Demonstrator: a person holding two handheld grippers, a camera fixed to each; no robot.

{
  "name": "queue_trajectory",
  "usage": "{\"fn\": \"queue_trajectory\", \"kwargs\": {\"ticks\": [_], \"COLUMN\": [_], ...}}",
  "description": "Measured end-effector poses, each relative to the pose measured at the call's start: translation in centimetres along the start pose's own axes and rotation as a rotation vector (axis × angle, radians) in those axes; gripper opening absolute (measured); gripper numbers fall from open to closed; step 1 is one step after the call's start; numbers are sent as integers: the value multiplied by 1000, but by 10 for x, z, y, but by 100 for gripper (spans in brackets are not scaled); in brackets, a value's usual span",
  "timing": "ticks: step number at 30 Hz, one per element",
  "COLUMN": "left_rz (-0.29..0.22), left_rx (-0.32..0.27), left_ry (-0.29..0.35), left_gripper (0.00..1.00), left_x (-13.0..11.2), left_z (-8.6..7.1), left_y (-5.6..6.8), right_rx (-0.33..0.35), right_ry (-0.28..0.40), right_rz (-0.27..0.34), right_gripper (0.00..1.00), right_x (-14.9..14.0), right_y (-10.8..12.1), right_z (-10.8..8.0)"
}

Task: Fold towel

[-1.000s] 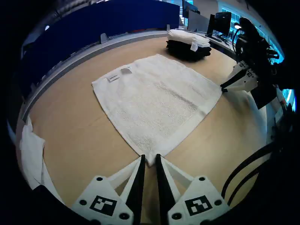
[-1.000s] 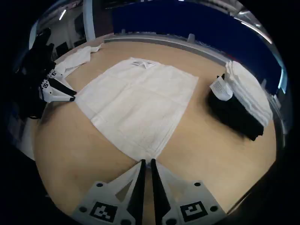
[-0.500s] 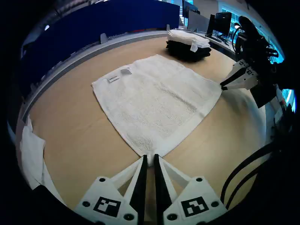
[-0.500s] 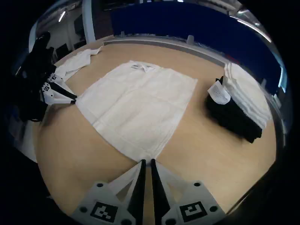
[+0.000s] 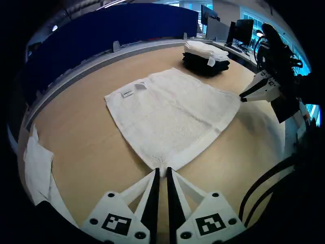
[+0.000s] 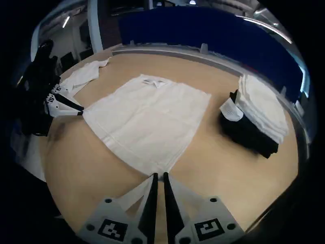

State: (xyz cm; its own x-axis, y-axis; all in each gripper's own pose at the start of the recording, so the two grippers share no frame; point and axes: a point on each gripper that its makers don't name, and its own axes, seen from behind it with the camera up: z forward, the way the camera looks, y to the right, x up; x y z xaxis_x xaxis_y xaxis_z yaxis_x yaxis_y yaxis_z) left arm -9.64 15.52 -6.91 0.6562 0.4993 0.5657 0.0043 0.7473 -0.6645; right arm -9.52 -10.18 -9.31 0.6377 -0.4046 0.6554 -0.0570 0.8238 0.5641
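Surface (image 5: 81, 134): pale wood, broad, backed by a blue partition (image 5: 101, 28) along the far edge, with monitors beyond.
Towel (image 5: 174, 110): white, spread flat in one layer at mid-surface, tags at one far corner, two neighbouring near corners taken by the claws.
Stack (image 5: 205, 57): folded towels, white over black, well apart from the spread towel, beyond its far side.
Loose cloth (image 5: 36, 171): white, rumpled, at the surface's edge, well apart.
Step in hand: by the look of it the first fold, with both corners pinched and the rest of the cloth lying flat.
Doing it well: raise both corners together and level. Keep the edge between them lightly taut, never stretched. Carry it over toward the opposite edge and match corner to corner. Lower fully before letting go. Steer clear of the stack.
Left claw (image 5: 162, 170): fingers drawn almost together, only a slim gap, clamped on the towel's nearest corner, tips low over the surface.
Right claw (image 6: 158, 175): likewise nearly closed, clamped on its own corner of the towel. Seen from the left gripper view, tips right at the towel's right-hand corner.
Risk: uneven lift or a thin pinch, likely to slip a corner and skew the fold.
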Motion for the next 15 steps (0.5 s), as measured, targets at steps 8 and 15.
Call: {"fn": "queue_trajectory", "kwargs": {"ticks": [8,15], "left_rz": [-35,-75], "left_rx": [0,8], "left_ry": [21,32], "left_gripper": [12,12], "left_x": [8,11], "left_z": [-21,-42], "left_y": [6,11], "right_rx": [5,14], "right_ry": [26,48], "right_rz": [16,27], "right_gripper": [10,10], "right_x": [12,22], "right_y": [-4,-12], "right_z": [-19,-37]}}
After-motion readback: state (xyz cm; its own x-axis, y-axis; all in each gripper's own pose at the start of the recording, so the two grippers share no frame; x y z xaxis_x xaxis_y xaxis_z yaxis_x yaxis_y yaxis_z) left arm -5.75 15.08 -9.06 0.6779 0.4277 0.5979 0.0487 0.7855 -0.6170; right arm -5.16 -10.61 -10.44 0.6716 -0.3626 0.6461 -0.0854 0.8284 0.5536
